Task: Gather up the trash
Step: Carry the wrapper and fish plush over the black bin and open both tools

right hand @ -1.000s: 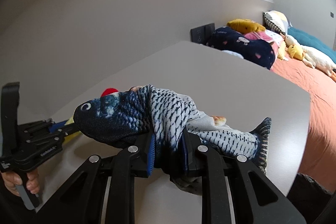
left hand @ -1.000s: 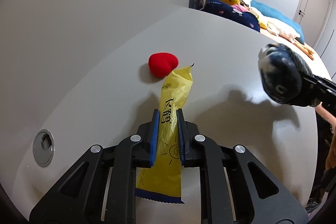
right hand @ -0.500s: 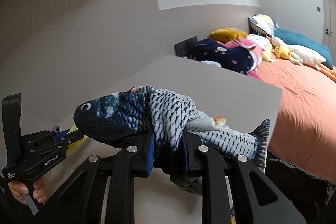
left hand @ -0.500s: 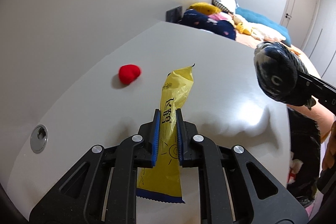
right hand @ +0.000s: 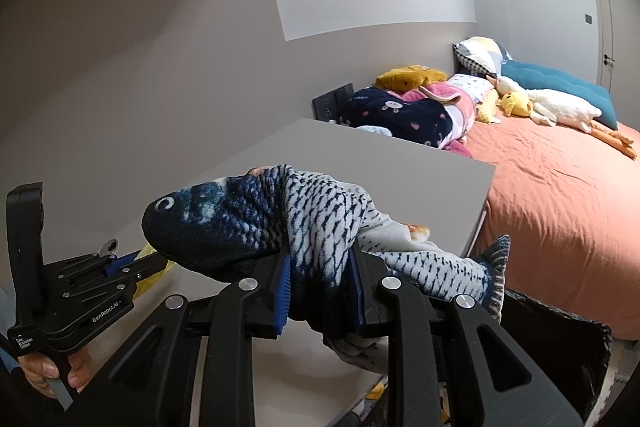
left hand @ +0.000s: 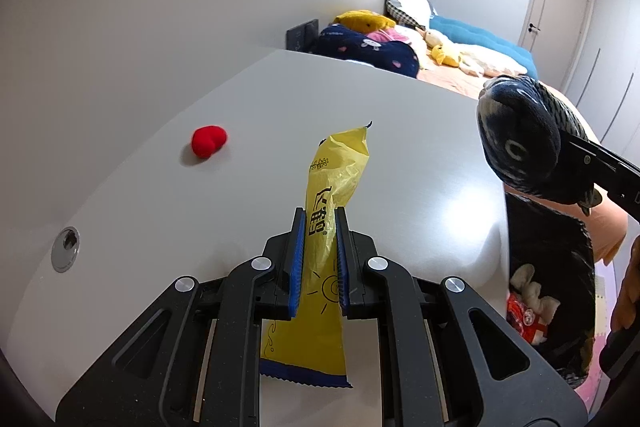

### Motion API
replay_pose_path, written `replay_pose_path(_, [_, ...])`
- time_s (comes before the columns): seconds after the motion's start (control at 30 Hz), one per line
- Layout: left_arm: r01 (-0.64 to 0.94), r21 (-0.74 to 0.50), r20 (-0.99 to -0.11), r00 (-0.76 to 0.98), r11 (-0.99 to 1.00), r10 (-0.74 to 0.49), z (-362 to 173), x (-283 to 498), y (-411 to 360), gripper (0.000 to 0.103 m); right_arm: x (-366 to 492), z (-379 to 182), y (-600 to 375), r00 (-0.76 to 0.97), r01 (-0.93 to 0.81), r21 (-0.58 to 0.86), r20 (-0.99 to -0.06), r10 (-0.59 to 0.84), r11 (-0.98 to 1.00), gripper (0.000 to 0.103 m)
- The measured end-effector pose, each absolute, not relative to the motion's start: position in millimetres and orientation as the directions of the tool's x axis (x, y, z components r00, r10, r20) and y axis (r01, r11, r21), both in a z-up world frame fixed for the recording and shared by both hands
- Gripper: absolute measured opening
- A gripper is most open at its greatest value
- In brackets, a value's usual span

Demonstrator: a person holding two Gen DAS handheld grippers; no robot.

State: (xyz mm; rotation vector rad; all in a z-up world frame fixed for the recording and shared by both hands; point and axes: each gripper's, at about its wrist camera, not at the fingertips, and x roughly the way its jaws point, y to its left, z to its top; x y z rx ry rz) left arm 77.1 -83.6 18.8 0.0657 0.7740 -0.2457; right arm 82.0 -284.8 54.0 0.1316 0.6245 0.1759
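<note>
The left gripper (left hand: 318,259) pinches a yellow wrapper (left hand: 320,267) and the right gripper (right hand: 320,287) clamps a fish toy (right hand: 304,223), both held above the tabletop (left hand: 400,131) beside the black bin (left hand: 548,291), probably for dropping in.

White walls, grey table (left hand: 400,131), orange bed (right hand: 560,187) (pillows heaped).

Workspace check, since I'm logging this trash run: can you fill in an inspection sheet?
Surface: grey table, mostly bare, round grommet near its left edge.
Job's things: yellow wrapper and fish plush, both held; black trash bag beside the table.
Clutter: red heart on the table.
Grippers: left gripper shut on the wrapper; right gripper shut on the fish.
Cables: nothing seen.
Surroundings: bed with plush toys, door.
</note>
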Motion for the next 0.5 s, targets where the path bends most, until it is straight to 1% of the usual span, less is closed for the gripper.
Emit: replay_pose_path(0.5, [0.299,-0.037,-0.691,0.682,0.954,-0.240,20.6,51.3,-123.3,0.013,41.0,57.1,-316.7,0.811,-0.090,0.179,-0.557,0.176,0.980,0.027])
